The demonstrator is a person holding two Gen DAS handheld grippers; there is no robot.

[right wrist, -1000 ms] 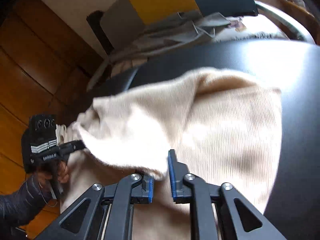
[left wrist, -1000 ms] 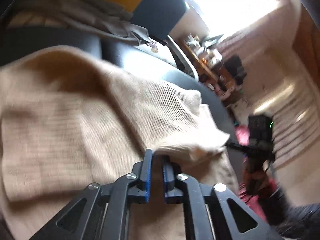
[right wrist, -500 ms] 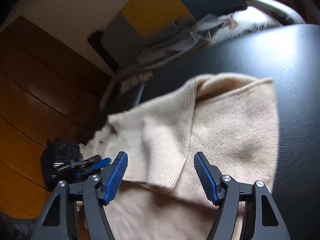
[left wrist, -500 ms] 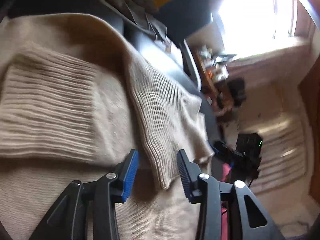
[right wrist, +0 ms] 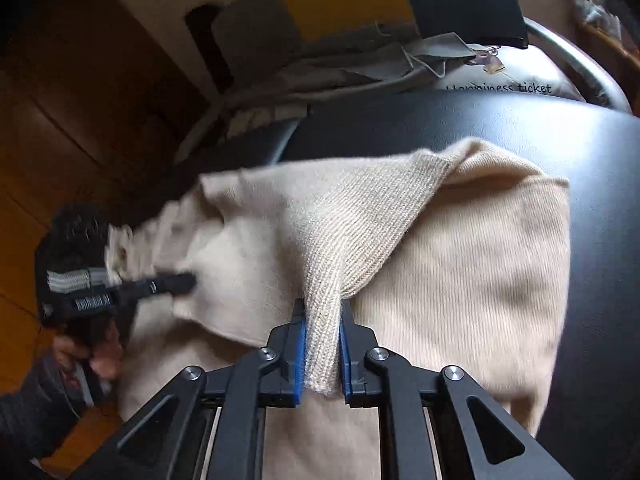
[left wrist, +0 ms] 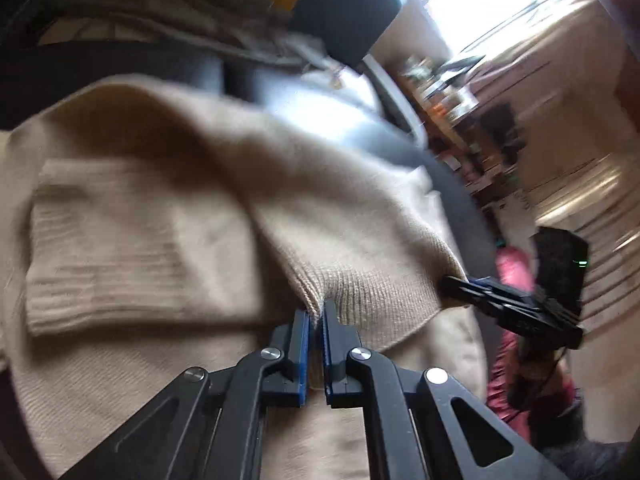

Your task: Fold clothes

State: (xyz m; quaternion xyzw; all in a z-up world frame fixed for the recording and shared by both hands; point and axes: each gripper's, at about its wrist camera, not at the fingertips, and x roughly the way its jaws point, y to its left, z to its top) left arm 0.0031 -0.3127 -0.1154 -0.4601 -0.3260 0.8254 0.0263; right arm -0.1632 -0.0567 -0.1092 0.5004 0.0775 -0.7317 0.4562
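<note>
A beige knit sweater (left wrist: 168, 216) lies partly folded on a black table (right wrist: 600, 184); it also shows in the right wrist view (right wrist: 460, 280). My left gripper (left wrist: 316, 312) is shut on the ribbed edge of the folded-over flap. My right gripper (right wrist: 323, 312) is shut on a bunched strip of the same flap, lifting it off the layer below. The right gripper also shows at the right of the left wrist view (left wrist: 500, 300), and the left gripper at the left of the right wrist view (right wrist: 160, 284), each at the flap's edge.
Grey clothes (right wrist: 380, 64) are piled at the table's far side by a dark chair back (right wrist: 460, 0). A white printed bag (right wrist: 516, 80) lies beside them. A wooden floor (right wrist: 60, 128) is at the left. Cluttered shelves (left wrist: 472, 128) stand under a bright window.
Both grippers were shut on the flap a second ago, opened and let it drop half a second ago, and are now shut again on its edge.
</note>
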